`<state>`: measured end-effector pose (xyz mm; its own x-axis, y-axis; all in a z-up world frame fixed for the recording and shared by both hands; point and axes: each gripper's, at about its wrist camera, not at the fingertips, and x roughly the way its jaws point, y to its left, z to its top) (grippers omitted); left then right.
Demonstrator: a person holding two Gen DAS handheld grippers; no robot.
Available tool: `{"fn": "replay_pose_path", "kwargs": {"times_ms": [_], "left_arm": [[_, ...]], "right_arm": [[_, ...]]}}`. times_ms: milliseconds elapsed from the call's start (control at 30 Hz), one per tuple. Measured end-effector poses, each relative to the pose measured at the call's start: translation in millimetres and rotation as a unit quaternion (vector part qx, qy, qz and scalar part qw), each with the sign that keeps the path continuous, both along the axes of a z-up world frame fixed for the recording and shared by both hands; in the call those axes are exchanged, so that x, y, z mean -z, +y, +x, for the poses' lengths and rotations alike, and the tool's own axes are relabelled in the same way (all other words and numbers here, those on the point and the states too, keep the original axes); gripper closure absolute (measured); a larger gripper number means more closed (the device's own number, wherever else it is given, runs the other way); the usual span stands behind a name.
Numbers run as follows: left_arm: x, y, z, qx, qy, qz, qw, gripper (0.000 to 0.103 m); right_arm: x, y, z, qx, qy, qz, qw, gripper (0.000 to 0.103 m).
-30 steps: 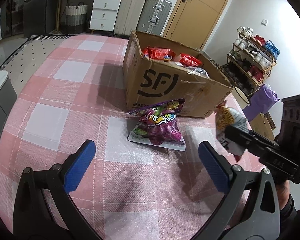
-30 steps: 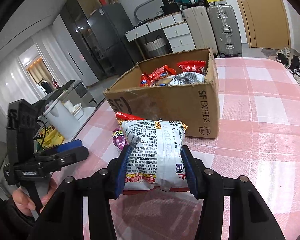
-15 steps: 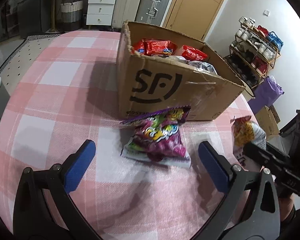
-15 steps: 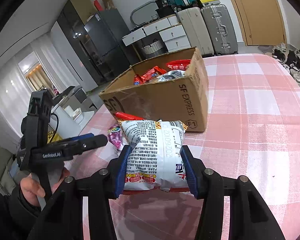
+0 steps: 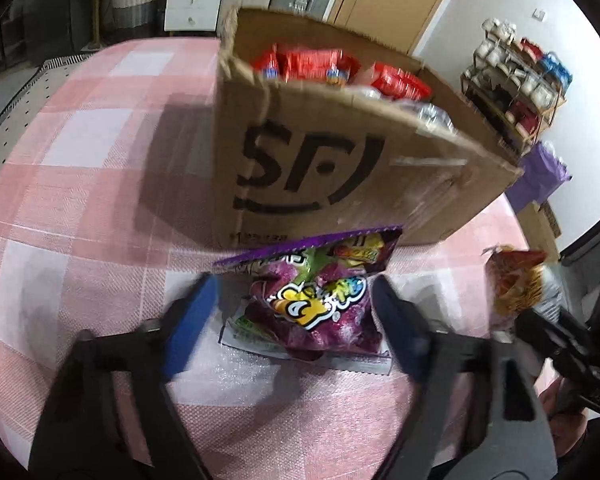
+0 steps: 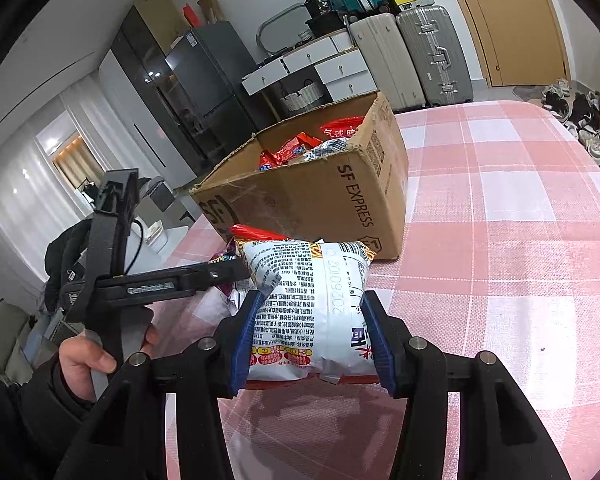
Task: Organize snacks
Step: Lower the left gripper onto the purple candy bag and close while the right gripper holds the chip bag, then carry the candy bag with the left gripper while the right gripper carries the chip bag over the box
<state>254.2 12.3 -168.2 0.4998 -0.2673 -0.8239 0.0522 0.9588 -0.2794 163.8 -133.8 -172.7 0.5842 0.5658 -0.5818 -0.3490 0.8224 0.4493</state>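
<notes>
The left tool [image 5: 296,312] is closing around the purple bag [image 5: 320,300] lying between its jaws, just before the box [image 5: 340,152]. The right tool [image 6: 310,336] is gripping a white bag [image 6: 308,312]. Next, I think, lifting both into the box.

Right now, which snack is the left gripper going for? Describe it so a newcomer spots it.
Find the SF cardboard box on the pink checked tablecloth. Lying against its front is a purple candy bag, between the closing left gripper jaws. It is the only purple pack; the right gripper's is white.
</notes>
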Motion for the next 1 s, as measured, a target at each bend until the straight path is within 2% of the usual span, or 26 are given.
{"fn": "replay_pose_path", "kwargs": {"times_ms": [100,167,300,633,1000], "left_arm": [[1.0,-3.6,3.1,0.006,-0.006,0.006,1.0,0.041],[-1.6,-7.2,1.1,0.012,-0.018,0.013,0.9997,0.049],[-4.6,-11.3,-10.9,0.018,-0.031,0.008,0.9993,0.053],[-25.6,-23.8,-39.1,0.03,-0.052,0.009,0.9981,0.053],[-69.3,-19.2,-67.4,0.036,-0.089,0.006,0.9953,0.053]], "right_arm": [[-0.2,-0.6,-0.4,-0.001,0.0,0.001,1.0,0.052],[0.2,-0.7,-0.3,0.0,-0.001,0.0,1.0,0.052],[-0.1,-0.9,0.5,0.0,-0.001,0.0,1.0,0.052],[-9.3,5.4,-8.8,-0.004,-0.011,-0.003,1.0,0.052],[-34.5,11.5,-21.1,-0.012,-0.041,-0.012,0.999,0.052]]}}
